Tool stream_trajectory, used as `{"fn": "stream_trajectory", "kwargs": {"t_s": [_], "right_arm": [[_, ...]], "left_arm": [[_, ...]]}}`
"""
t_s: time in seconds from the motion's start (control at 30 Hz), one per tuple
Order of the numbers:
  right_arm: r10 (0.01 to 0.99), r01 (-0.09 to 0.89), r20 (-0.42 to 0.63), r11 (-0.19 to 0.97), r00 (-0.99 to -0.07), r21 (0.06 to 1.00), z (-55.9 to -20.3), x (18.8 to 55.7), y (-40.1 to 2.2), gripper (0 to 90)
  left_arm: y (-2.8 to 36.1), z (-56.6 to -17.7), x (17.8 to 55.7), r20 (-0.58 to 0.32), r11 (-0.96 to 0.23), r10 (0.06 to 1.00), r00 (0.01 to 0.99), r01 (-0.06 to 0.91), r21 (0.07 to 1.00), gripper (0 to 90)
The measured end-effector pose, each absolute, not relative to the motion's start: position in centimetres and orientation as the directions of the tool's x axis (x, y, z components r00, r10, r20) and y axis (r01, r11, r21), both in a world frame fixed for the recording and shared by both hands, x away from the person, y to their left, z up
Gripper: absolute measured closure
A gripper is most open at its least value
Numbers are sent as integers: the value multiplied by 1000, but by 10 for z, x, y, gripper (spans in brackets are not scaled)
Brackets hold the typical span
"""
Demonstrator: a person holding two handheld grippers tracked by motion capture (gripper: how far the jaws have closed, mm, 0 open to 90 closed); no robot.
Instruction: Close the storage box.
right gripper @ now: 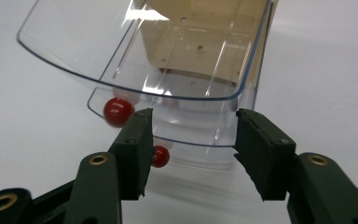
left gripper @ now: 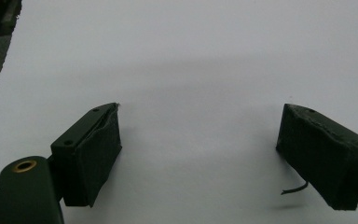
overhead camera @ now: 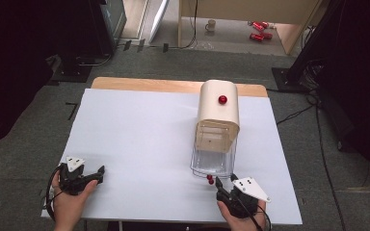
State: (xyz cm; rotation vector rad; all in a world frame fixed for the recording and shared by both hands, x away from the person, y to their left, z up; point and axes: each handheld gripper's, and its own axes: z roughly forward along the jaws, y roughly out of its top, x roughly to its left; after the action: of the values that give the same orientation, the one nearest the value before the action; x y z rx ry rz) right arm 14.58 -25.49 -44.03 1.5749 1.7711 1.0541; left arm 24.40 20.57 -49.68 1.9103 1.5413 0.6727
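A cream box [overhead camera: 217, 113] with a rounded top and a red knob [overhead camera: 222, 99] stands right of the table's middle. A clear plastic drawer [overhead camera: 213, 161] is pulled out of its front toward me. In the right gripper view the drawer's [right gripper: 168, 70] front wall carries a red ball [right gripper: 118, 112], and a second red ball [right gripper: 161, 157] sits lower, beside my left jaw. My right gripper [right gripper: 191, 149] is open just short of that front wall, at the drawer's near end [overhead camera: 225, 181]. My left gripper [overhead camera: 99, 174] rests open at the table's near left, over bare white surface [left gripper: 198, 144].
The white table top [overhead camera: 139, 139] has a wooden strip along its far edge. Grey carpet surrounds the table, with dark stands and cables at both sides. A mug [overhead camera: 211, 25] and red cans [overhead camera: 259, 30] lie on the floor far behind.
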Motion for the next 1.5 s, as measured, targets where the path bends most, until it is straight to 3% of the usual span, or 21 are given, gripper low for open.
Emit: {"fn": "stream_trajectory", "kwargs": {"t_s": [0.43,1.5], "right_arm": [[977,566,132,-15,-165,824,-448,146,-253,459],[984,475,120,-42,-135,879,-413,180,-263,468]], "left_arm": [[206,-497,244,23,-158,979,203,682,714,139],[206,-497,244,23,-158,979,204,681,715,140]]}}
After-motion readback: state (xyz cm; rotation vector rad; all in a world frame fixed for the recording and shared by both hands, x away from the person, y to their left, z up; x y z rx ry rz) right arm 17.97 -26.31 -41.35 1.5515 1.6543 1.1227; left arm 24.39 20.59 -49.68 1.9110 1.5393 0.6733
